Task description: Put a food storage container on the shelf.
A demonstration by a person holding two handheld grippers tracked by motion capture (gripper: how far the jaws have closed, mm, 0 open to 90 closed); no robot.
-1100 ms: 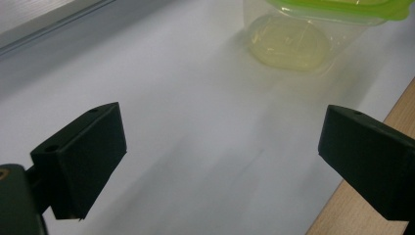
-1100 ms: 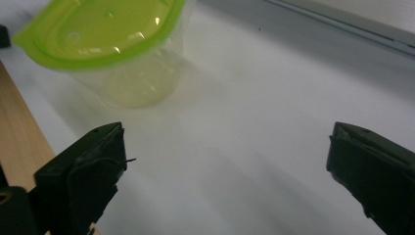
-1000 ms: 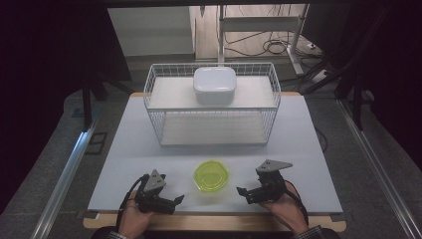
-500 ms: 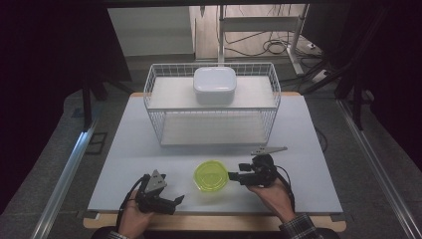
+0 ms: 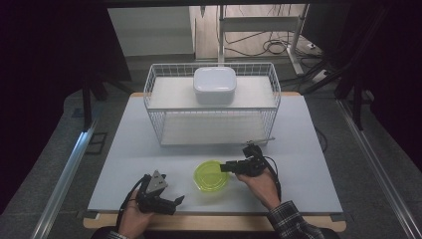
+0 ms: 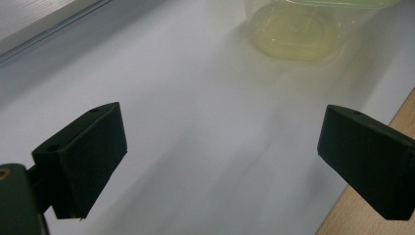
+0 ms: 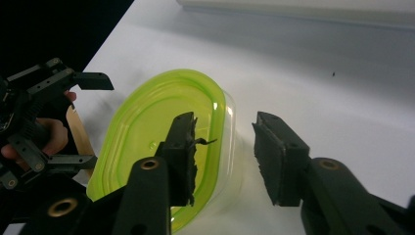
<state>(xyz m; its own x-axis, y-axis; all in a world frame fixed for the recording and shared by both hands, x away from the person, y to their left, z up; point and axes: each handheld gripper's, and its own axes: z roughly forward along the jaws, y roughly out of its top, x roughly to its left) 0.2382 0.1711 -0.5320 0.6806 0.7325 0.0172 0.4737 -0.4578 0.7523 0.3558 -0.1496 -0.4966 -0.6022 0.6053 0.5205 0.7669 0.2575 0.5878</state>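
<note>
Dim room, pale grey table [image 5: 149,149] with a white wire basket [image 5: 211,107] at the back and a white lidded box [image 5: 214,84] on top of it. The green container [image 5: 211,175] sits near the front edge, between the two hands. The right gripper [image 5: 225,167] has just been closing and straddles the container's rim, one jaw inside, one outside, pads not yet pressing, so nothing's held. Risk: that thin wall could flex or slip out and the tub skids. The right hand [image 5: 259,181] reaches in level from the side; the left gripper [image 5: 177,203] lies wide open and empty on the table
</note>
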